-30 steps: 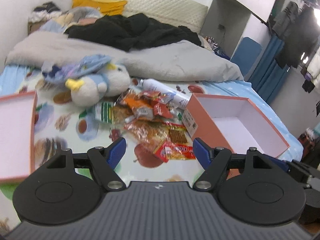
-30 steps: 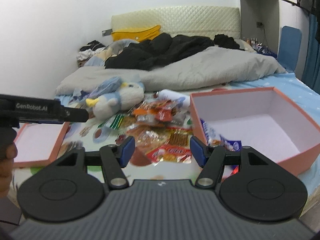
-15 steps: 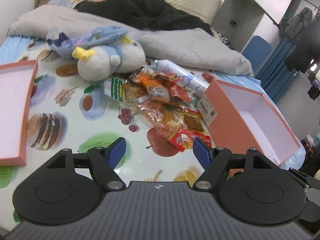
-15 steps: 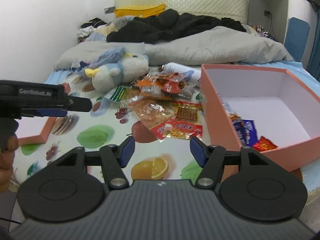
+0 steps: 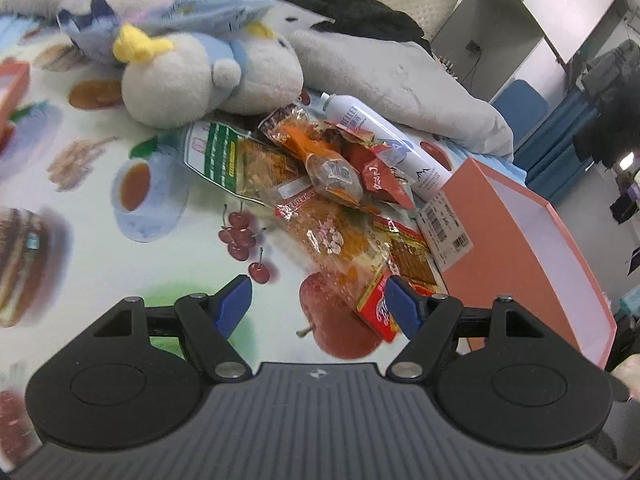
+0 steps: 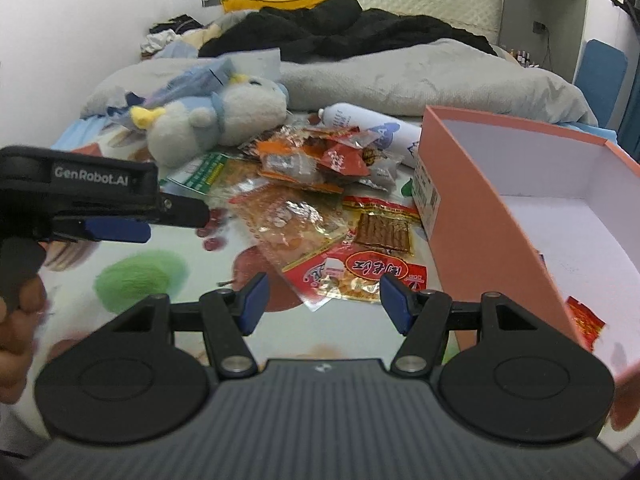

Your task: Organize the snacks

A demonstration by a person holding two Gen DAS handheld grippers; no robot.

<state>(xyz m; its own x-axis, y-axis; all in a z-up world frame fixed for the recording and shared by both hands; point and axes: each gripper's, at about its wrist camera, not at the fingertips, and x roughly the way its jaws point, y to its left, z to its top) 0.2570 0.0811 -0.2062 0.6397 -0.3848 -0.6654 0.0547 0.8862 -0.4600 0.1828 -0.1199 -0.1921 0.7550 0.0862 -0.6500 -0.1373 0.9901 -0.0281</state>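
A heap of snack packets (image 5: pixel 332 184) (image 6: pixel 316 184) lies on the fruit-print sheet beside a salmon-pink box (image 5: pixel 520 248) (image 6: pixel 500 200). A red packet (image 6: pixel 356 276) (image 5: pixel 376 312) lies nearest, with a clear orange packet (image 6: pixel 292 224) behind it. A small red packet (image 6: pixel 584 320) lies inside the box. My left gripper (image 5: pixel 320 300) hangs open just above the sheet, its right finger over the red packet's edge. My right gripper (image 6: pixel 324 296) is open over the red packet, holding nothing. In the right wrist view the left gripper (image 6: pixel 120 228) shows at the left, held by a hand (image 6: pixel 20 320).
A white and blue plush bird (image 5: pixel 200 76) (image 6: pixel 216 120) lies behind the snacks. A white spray can (image 5: pixel 384 140) (image 6: pixel 372 128) lies by the box corner. A grey blanket (image 6: pixel 420 76) and black clothes (image 6: pixel 340 36) cover the far bed. A pink lid edge (image 5: pixel 16 80) shows far left.
Both grippers have dropped and moved in toward the snack heap, which now fills more of each view. Neither gripper's jaws changed, and no packet moved.
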